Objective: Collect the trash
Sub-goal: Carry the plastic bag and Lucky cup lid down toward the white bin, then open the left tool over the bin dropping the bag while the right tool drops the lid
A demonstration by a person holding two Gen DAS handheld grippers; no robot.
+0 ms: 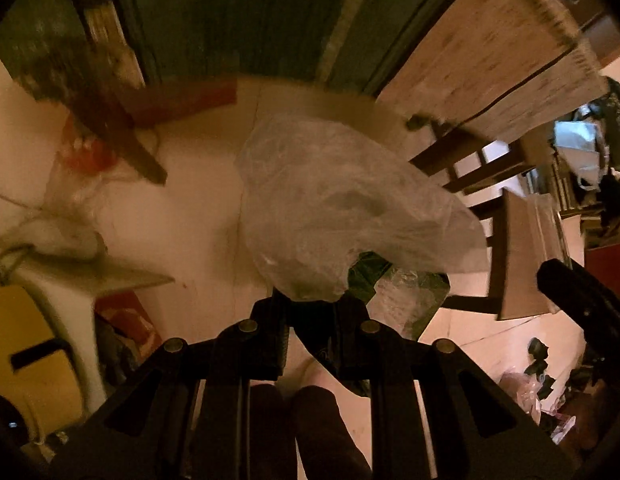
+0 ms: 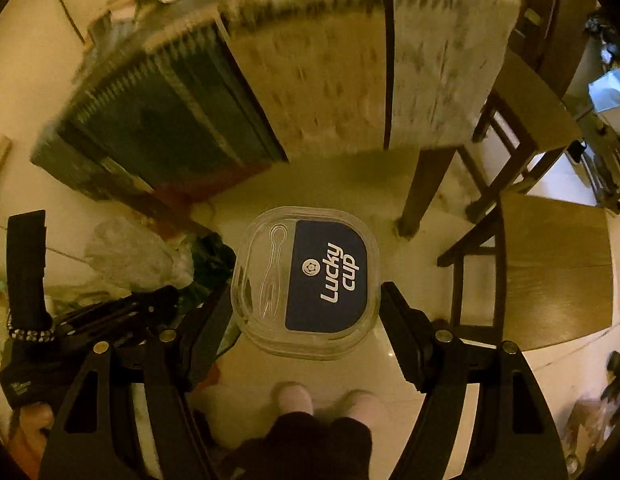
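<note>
A pale tiled floor (image 2: 349, 184) is seen beneath a table and chairs. A clear bag (image 1: 341, 208) is pinched in the closed left gripper (image 1: 313, 300); a lidded cup (image 2: 310, 280) (labelled "Lucky cup") is spanned by the wide-set right gripper (image 2: 306, 320), contact unclear. More litter (image 1: 541, 392) appears uncollected.

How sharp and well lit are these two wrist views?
Left wrist: dim, warm light, motion smear on the background; the crumpled clear plastic bag in the left gripper stays readable. Right wrist: sharp clear plastic "Lucky cup" lid, blurred patterned tablecloth; fisheye bends both.
</note>
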